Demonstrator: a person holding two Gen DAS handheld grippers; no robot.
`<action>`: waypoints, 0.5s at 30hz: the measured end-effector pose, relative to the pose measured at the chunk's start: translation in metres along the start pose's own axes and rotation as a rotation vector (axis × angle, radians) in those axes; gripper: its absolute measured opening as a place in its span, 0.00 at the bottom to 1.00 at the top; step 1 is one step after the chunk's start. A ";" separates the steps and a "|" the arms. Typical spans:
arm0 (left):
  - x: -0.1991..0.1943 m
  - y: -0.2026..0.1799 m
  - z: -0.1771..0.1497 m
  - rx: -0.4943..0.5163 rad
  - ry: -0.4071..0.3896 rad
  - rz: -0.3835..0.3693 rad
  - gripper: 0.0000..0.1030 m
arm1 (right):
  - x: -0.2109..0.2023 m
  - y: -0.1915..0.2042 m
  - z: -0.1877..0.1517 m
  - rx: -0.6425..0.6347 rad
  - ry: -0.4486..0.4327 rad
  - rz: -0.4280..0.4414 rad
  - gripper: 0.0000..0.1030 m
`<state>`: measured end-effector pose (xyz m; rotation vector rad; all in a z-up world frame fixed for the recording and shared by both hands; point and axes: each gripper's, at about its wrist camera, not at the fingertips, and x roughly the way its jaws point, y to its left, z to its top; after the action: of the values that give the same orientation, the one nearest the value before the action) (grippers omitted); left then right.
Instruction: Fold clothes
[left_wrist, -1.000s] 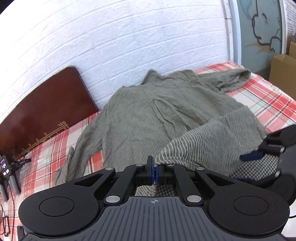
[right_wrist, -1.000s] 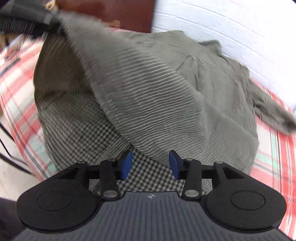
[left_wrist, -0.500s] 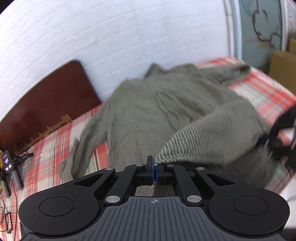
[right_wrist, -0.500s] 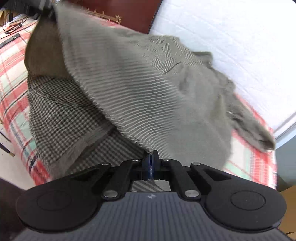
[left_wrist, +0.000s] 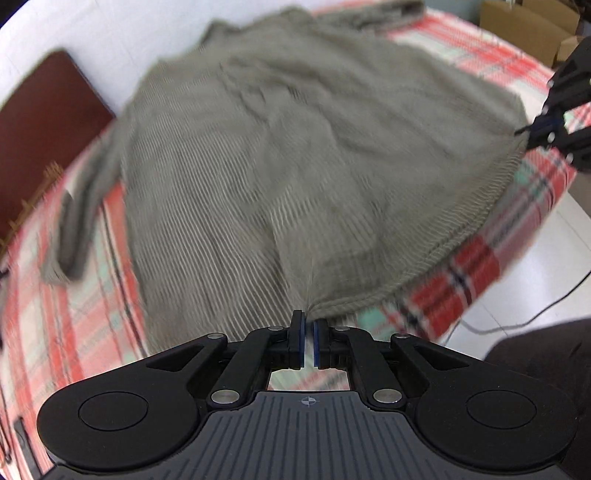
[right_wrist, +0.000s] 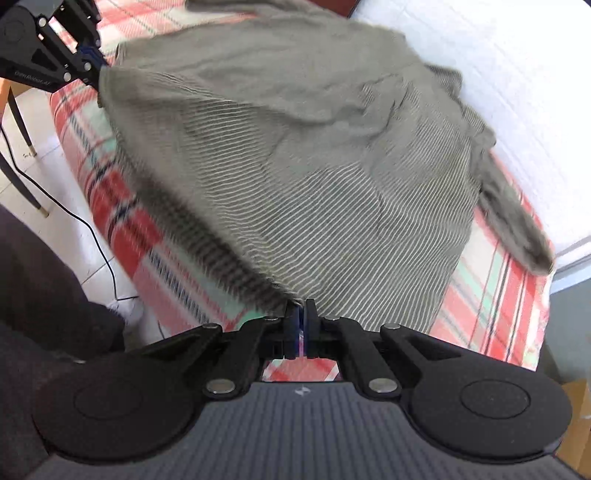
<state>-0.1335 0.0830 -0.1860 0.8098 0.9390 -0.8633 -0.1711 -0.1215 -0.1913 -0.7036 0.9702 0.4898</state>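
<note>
My left gripper (left_wrist: 309, 326) sits low over the near edge of the bed, pads (left_wrist: 298, 341) w/ a thin gap, jaws opening right now; the hem corner of the grey-green striped sweater (left_wrist: 288, 155) comes to a point just ahead of the tips, but I can't tell if any knit is still btwn the pads, frame's blurred there. My right gripper (right_wrist: 300, 314) is closed tight on the other hem corner, knit pinched btwn its pads; same grip shows small at the right edge of the left cam (left_wrist: 543, 127). Sweater lies spread on the red/white/mint plaid bedsheet (left_wrist: 480, 266), body toward the white brick wall (right_wrist: 517, 55), hem along the bed edge nearest me. One sleeve (left_wrist: 79, 206) runs down the left side next to the dark brown headboard (left_wrist: 40, 110); the other sleeve (right_wrist: 517, 221) lies along the wall side in the right cam. Cardboard boxes (left_wrist: 528, 29) past the far corner. Black cable (right_wrist: 92, 229) on the pale tile floor (left_wrist: 535, 258) beside the bed. My dark trouser leg (right_wrist: 44, 280) at the frame edge.
</note>
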 end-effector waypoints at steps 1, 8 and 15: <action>0.004 0.001 -0.004 -0.004 0.022 -0.009 0.18 | 0.002 0.000 -0.003 0.004 0.010 0.004 0.02; -0.012 0.034 -0.025 -0.132 0.017 -0.018 0.42 | 0.001 -0.029 -0.010 0.153 0.026 0.079 0.10; -0.017 0.092 -0.021 -0.281 -0.023 0.142 0.51 | -0.004 -0.091 -0.029 0.586 -0.017 0.204 0.29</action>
<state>-0.0652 0.1446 -0.1600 0.6145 0.9455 -0.6001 -0.1296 -0.2049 -0.1704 -0.0737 1.1061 0.3594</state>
